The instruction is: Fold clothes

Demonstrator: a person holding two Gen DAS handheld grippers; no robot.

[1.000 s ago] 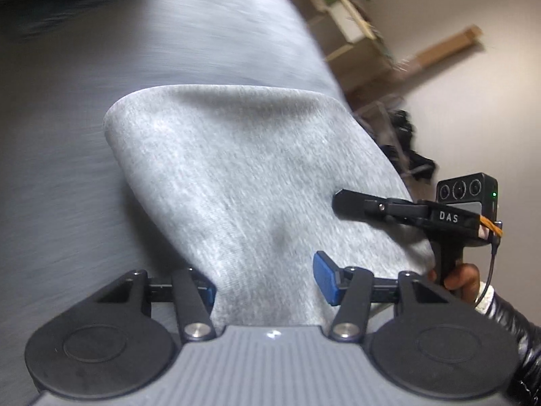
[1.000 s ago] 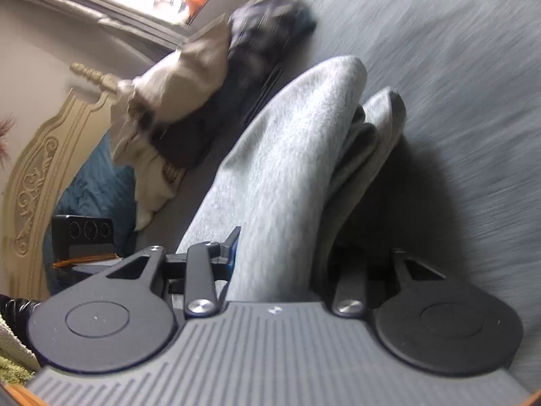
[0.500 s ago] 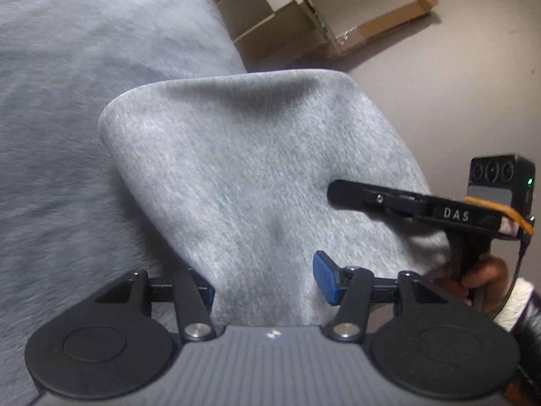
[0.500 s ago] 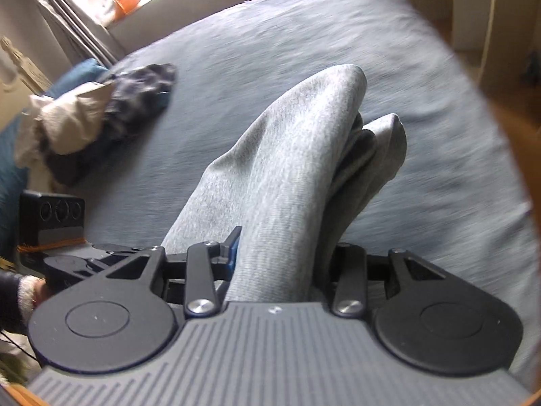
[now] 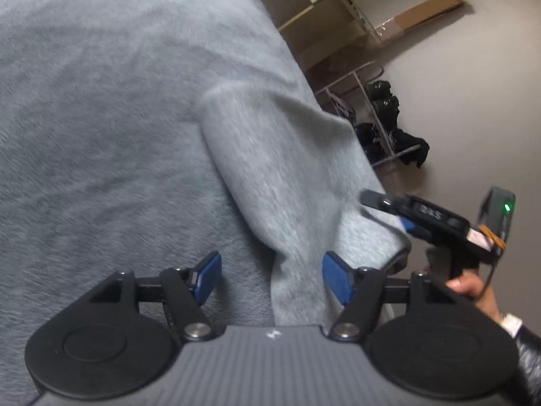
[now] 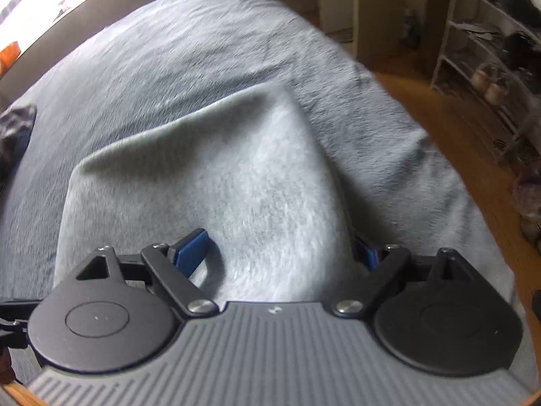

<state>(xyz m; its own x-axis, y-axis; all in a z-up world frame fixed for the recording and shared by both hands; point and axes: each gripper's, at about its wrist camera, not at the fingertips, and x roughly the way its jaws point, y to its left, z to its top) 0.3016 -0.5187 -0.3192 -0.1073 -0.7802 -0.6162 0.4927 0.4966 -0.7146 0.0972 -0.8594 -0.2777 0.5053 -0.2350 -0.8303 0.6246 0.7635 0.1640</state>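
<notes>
A light grey folded garment (image 5: pixel 290 169) lies on the grey bed cover (image 5: pixel 101 118). My left gripper (image 5: pixel 270 275) is open, its blue pads spread wide, with the garment's near edge lying between them beside the right pad. My right gripper (image 6: pixel 280 248) is open too, its jaws wide on either side of the garment (image 6: pixel 219 182), which fills the space between them. The right gripper also shows in the left wrist view (image 5: pixel 392 208) at the garment's right edge, with a hand on its handle.
The bed's edge runs along the right, with a wooden floor (image 6: pixel 422 101) beyond. A wire shoe rack (image 6: pixel 490 67) and shelves stand by the wall. Dark clothes (image 6: pixel 13 128) lie at the bed's far left. A cardboard box (image 5: pixel 429 10) leans on the wall.
Both grippers have opened and let go of the garment, which was held up and now lies lower on the bed. Both views have swung toward the bed's edge.
</notes>
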